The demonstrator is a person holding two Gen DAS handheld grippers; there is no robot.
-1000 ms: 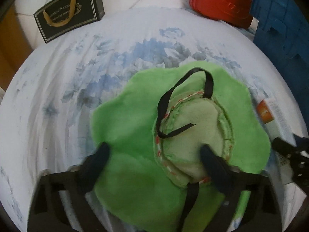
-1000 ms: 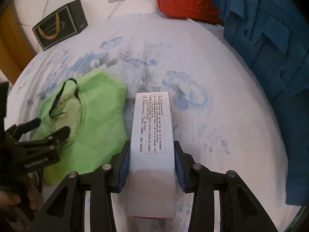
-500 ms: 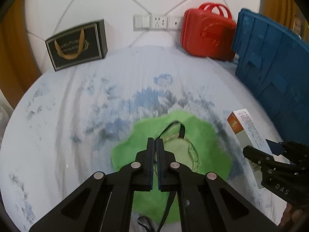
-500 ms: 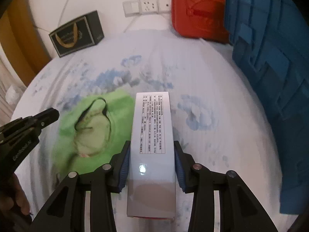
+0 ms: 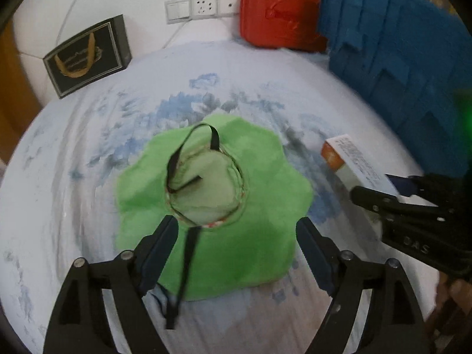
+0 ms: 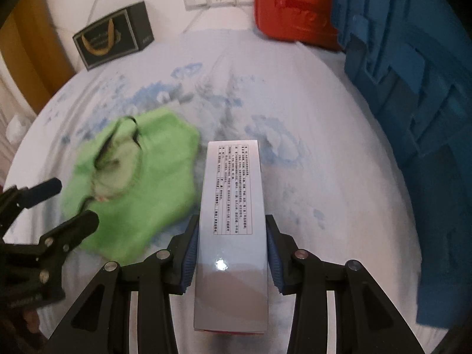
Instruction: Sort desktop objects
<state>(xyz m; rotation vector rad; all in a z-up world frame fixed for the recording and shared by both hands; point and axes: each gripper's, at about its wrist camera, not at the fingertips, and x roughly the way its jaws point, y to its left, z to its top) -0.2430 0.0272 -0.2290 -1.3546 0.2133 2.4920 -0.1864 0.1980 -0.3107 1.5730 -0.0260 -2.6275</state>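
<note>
A: Half a second before, your left gripper (image 5: 236, 236) was pinched shut above the green hat (image 5: 253, 206); now its jaws stood wide apart over it.

B: And your right gripper (image 6: 231, 253)?

A: Unchanged, clamped on the white box (image 6: 233, 206), long axis pointing toward the tabletop's (image 6: 339, 177) far edge, the hat flat mid-table, strap (image 5: 188, 159) looped across its crown, beside the box.

Blue crate (image 6: 413, 94) along right edge
</note>
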